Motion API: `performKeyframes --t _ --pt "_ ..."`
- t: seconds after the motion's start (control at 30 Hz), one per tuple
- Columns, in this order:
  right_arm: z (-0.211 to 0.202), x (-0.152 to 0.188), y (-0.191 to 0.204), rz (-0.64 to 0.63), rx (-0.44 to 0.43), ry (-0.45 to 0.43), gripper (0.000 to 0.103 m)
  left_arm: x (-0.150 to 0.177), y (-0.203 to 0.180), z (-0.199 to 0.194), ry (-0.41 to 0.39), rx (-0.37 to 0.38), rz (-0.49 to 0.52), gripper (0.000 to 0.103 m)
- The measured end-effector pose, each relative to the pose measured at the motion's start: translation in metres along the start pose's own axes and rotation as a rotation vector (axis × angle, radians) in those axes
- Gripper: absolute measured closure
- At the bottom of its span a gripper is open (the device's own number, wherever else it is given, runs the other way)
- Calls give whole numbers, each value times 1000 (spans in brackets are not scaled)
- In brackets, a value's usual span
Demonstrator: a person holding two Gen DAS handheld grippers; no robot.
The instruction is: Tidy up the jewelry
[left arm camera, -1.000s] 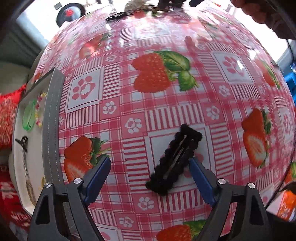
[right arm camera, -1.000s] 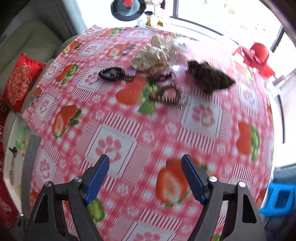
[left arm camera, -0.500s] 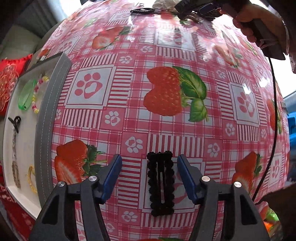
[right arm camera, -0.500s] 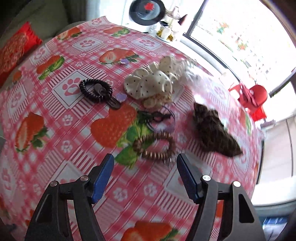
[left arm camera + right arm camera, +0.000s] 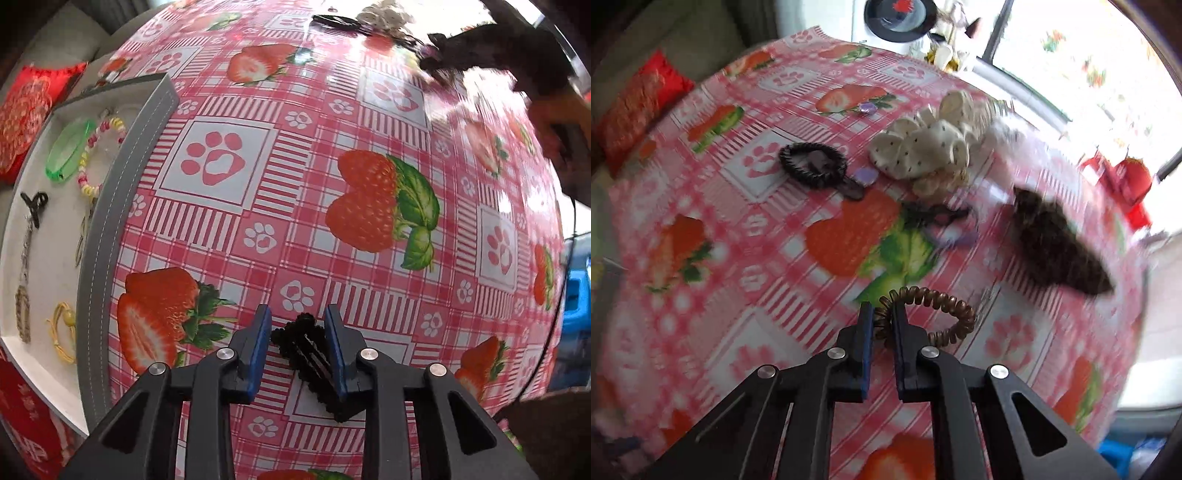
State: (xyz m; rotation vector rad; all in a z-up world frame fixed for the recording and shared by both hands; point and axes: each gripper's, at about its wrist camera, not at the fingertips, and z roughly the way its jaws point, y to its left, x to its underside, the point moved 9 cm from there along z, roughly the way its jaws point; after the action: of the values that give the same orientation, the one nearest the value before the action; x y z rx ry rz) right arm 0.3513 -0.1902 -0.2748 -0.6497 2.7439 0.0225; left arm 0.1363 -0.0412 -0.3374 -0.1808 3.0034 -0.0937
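Note:
A black fuzzy hair clip point(image 5: 306, 354) lies slanted on the strawberry-print tablecloth. My left gripper point(image 5: 299, 328) points down over it. Its jaws are closing, the clip is between them, and both blue pads touch its sides. In the right wrist view my right gripper point(image 5: 882, 314) is shut on the near-left bend of a brown spiral hair tie point(image 5: 942, 299), which lies on the cloth. A grey-rimmed white tray point(image 5: 122, 206) stands at the table's left edge. It holds a green clip point(image 5: 68, 151), a bead bracelet point(image 5: 99, 155) and a few small pieces.
Beyond the brown tie lie a black spiral tie point(image 5: 812, 166), a white dotted scrunchie point(image 5: 923, 147), a dark brown bow point(image 5: 1060, 247) and a small black clip point(image 5: 934, 216). A red cushion point(image 5: 639, 107) rests on a sofa to the left. A hand point(image 5: 554, 122) shows blurred at the top right.
My left gripper slid over the black clip and its jaws narrowed around it. My right gripper came down to the brown spiral tie and shut on its edge.

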Motion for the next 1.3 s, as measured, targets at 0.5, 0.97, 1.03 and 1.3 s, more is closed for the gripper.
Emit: performKeyframes --t 0.5,0.97,1.03,1.3 --pt "-56 128 53 293 -377 176 92 -8 38 -35 -16 51 -71 67" --pt "-94 147 84 316 -417 172 97 -12 35 -68 -36 27 -86 96" --pt "-97 149 85 317 -415 174 97 -11 38 -69 -32 23 -94 96" --pt "-87 156 80 328 -371 231 96 -3 40 -63 -16 -4 -87 95"
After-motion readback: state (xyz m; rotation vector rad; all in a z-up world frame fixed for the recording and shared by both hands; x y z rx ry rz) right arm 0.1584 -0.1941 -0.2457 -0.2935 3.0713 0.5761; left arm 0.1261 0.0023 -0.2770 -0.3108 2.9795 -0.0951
